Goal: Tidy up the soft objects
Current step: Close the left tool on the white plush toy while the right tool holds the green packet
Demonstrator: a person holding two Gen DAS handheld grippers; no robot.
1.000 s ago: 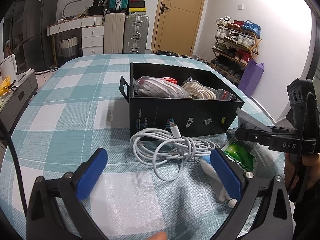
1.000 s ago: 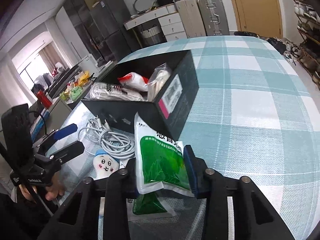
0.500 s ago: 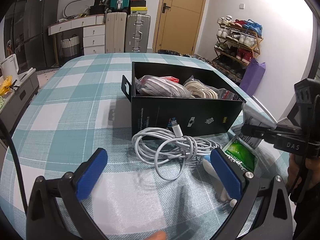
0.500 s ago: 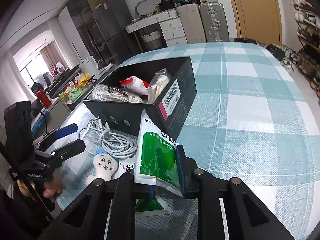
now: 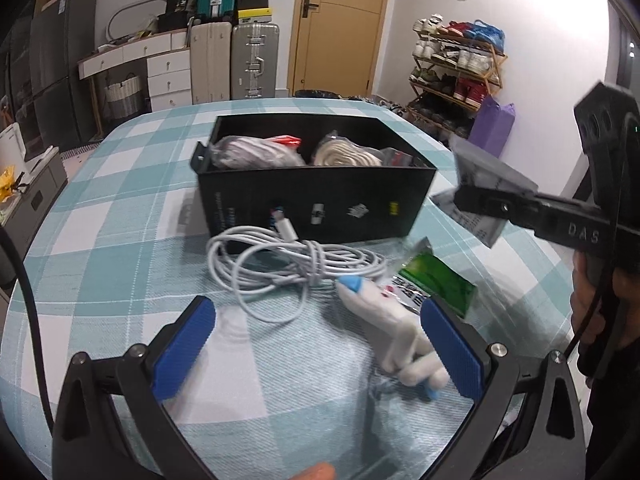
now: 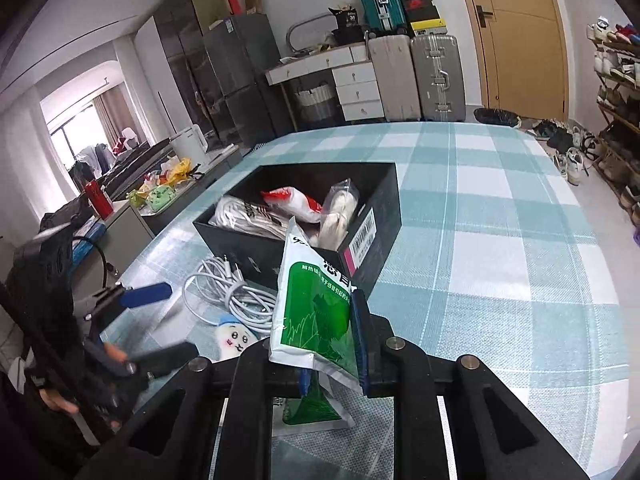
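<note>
Right gripper (image 6: 332, 344) lifts a green sachet (image 6: 316, 304) above the checked tablecloth (image 6: 500, 248).

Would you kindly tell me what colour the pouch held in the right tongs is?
The pouch is green and white, clearest in the right wrist view.

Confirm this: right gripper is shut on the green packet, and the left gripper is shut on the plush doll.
Not quite. The left gripper is open, its jaws wide apart around the plush doll, as the left wrist view shows. The right gripper is indeed shut on the green packet.
</note>
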